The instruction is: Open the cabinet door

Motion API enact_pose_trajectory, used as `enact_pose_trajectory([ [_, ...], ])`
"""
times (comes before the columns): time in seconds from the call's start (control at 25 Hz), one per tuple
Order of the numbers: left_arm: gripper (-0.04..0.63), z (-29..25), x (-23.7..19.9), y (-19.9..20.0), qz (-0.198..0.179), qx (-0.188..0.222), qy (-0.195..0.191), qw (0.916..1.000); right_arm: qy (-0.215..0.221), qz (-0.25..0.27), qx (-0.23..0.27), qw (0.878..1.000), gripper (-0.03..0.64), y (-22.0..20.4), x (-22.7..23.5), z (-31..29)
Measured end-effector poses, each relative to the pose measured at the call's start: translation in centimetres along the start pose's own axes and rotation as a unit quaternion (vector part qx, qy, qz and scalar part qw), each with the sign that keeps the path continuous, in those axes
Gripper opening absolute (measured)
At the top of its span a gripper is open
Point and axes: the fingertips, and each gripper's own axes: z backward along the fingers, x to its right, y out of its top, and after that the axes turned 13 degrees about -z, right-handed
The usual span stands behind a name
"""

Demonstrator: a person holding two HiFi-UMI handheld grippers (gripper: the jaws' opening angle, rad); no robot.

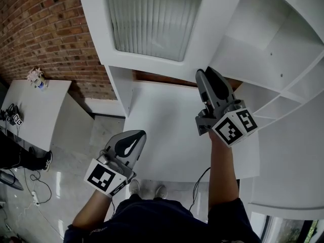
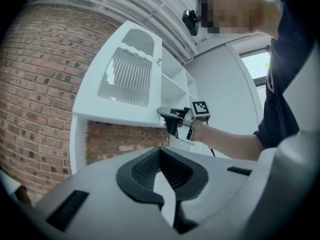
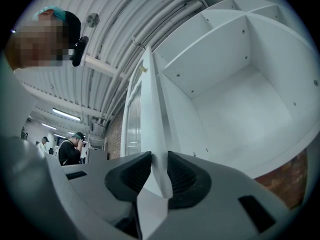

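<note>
The white cabinet door (image 1: pixel 200 39) with its ribbed glass panel (image 1: pixel 152 14) stands swung out from the open shelves (image 1: pixel 273 39). My right gripper (image 1: pixel 207 74) reaches up to the door's lower free edge. In the right gripper view the door's thin edge (image 3: pixel 150 109) runs straight between the jaws, and both black pads (image 3: pixel 131 173) lie against it, so my right gripper (image 3: pixel 156 166) is shut on the door. My left gripper (image 1: pixel 135 134) hangs lower at the left, away from the cabinet, with its tips together and nothing in them (image 2: pixel 160 151). The left gripper view shows the door (image 2: pixel 127 74) from outside.
A brick wall (image 1: pixel 45 29) runs behind the cabinet at the left. A white table (image 1: pixel 35 120) carries a small object (image 1: pixel 36 77), and cables (image 1: pixel 35 186) lie on the floor. The cabinet's white lower surface (image 1: pixel 167 130) spreads under both grippers. A person (image 3: pixel 70 146) stands far off.
</note>
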Motion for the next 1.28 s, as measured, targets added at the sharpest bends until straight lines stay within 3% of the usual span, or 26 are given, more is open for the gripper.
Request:
enact_pose_trajectory([
  [0.68,0.008,2.9,3.4,0.8,-0.015,-0.013,-0.010,0.9998,0.020,-0.005,0.001,1.000,0.092,-0.9,-4.8,3.5],
  [1.28,0.008,5.1,4.8,2.3,-0.010,0.016,0.008,0.9998,0.039,-0.002,-0.010,0.999,0.083,-1.8,-8.7,5.5],
])
